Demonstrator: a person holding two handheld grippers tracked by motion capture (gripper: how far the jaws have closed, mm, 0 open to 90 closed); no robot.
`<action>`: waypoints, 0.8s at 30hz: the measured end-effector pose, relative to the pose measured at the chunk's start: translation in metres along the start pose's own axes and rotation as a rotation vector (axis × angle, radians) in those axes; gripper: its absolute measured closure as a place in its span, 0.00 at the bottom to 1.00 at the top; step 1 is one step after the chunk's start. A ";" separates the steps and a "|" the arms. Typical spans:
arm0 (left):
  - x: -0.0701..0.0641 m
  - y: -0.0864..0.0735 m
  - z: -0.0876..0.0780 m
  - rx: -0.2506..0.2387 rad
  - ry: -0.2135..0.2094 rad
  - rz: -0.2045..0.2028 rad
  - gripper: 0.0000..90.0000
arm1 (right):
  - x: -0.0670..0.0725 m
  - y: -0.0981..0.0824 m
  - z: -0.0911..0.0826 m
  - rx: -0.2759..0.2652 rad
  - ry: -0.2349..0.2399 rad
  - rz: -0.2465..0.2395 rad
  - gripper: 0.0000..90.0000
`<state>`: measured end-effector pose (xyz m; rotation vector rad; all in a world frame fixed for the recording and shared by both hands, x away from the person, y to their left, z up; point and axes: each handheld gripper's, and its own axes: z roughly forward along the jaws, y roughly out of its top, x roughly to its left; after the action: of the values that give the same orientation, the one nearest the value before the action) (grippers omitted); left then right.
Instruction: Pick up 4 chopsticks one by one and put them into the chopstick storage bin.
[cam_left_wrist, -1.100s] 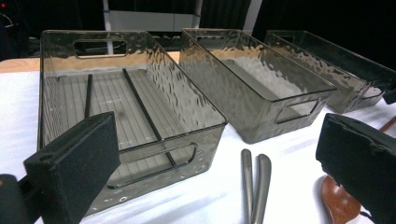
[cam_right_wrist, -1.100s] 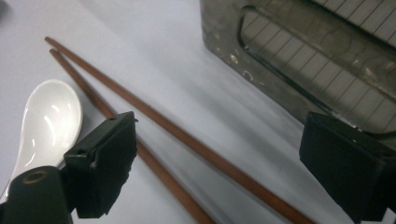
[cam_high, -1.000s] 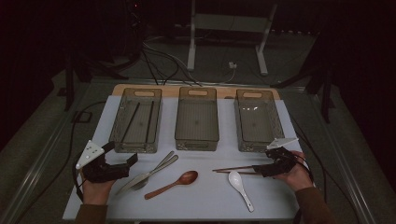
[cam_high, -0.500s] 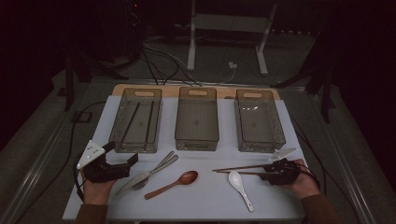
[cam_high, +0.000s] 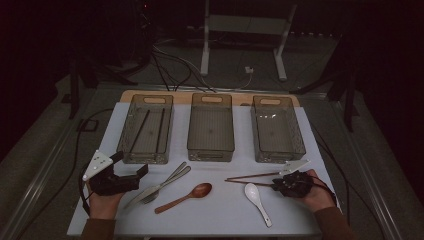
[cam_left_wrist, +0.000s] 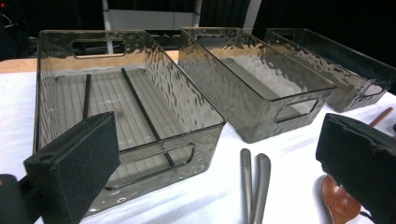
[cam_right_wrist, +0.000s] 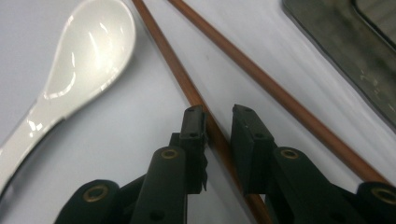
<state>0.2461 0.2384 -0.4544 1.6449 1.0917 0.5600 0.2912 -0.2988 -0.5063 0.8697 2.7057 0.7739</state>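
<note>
The right gripper (cam_right_wrist: 218, 116) sits low on the white table cover (cam_high: 215, 212), its jaws just drawn in around one of the two brown chopsticks (cam_right_wrist: 196, 95); that stick runs up between the pads, the left pad touching it, a thin gap seemingly left at the right pad, so the clamp does not look firm yet. The second chopstick (cam_right_wrist: 275, 88) lies just beside, outside the jaws, and the white spoon (cam_right_wrist: 88, 51) rests near on the other side. Beyond them stand three clear bins, the left bin (cam_high: 145, 131) already holding two dark chopsticks (cam_high: 150, 130). The left gripper (cam_high: 131, 167) hovers with its jaws wide apart near the fork and knife (cam_high: 160, 186). The risk, as I judge it: the thin round stick could roll or pivot out of a loose pinch, or drag its neighbour along.
</note>
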 end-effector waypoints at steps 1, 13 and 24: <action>0.000 0.000 0.000 0.000 0.000 0.000 0.01 | 0.001 0.002 0.001 -0.001 0.000 -0.006 0.84; 0.001 0.000 0.000 0.001 0.000 -0.002 0.01 | 0.018 0.030 0.021 -0.036 0.038 -0.045 0.88; 0.001 0.000 -0.001 -0.002 0.000 -0.003 0.01 | 0.018 0.026 0.018 -0.008 0.065 -0.119 0.89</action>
<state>0.2460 0.2396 -0.4538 1.6417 1.0926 0.5587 0.2951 -0.2621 -0.5082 0.6856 2.7786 0.8000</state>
